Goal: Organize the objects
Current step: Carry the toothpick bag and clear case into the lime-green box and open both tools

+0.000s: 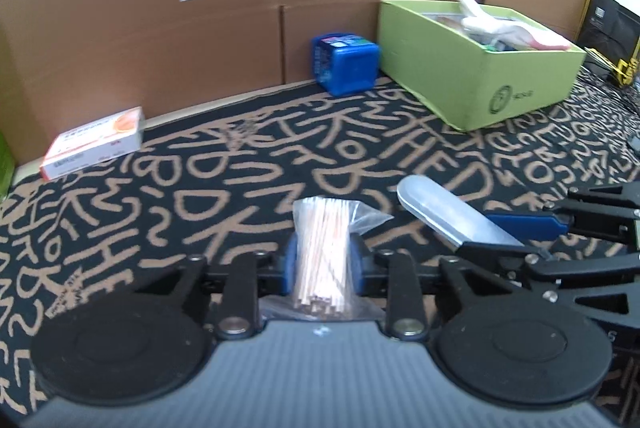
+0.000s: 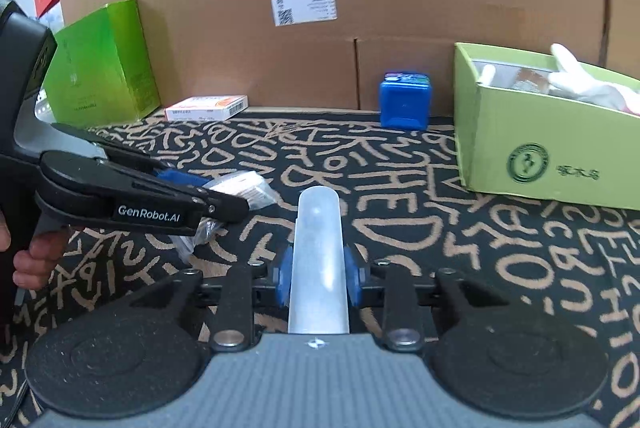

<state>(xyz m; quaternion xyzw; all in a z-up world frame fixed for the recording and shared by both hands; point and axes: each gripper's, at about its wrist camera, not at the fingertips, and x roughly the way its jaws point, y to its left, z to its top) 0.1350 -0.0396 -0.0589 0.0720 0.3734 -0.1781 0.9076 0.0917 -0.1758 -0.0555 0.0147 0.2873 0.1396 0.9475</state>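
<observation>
My left gripper (image 1: 323,260) is shut on a clear bag of thin wooden sticks (image 1: 322,248), held above the patterned cloth. It also shows in the right wrist view (image 2: 224,196), at the left, with the bag (image 2: 244,190) between its fingers. My right gripper (image 2: 318,274) is shut on a frosted translucent plastic case (image 2: 319,252). The case also shows in the left wrist view (image 1: 448,212), at the right, beside the right gripper (image 1: 520,232). A light green open box (image 1: 480,68) holding a white glove (image 1: 504,22) stands at the back right; it also shows in the right wrist view (image 2: 560,148).
A blue plastic container (image 1: 346,62) stands by the cardboard wall (image 1: 160,28). A small white and orange box (image 1: 94,144) lies at the back left. A tall green box (image 2: 100,64) stands at the far left. A black cloth with tan letters (image 1: 240,180) covers the surface.
</observation>
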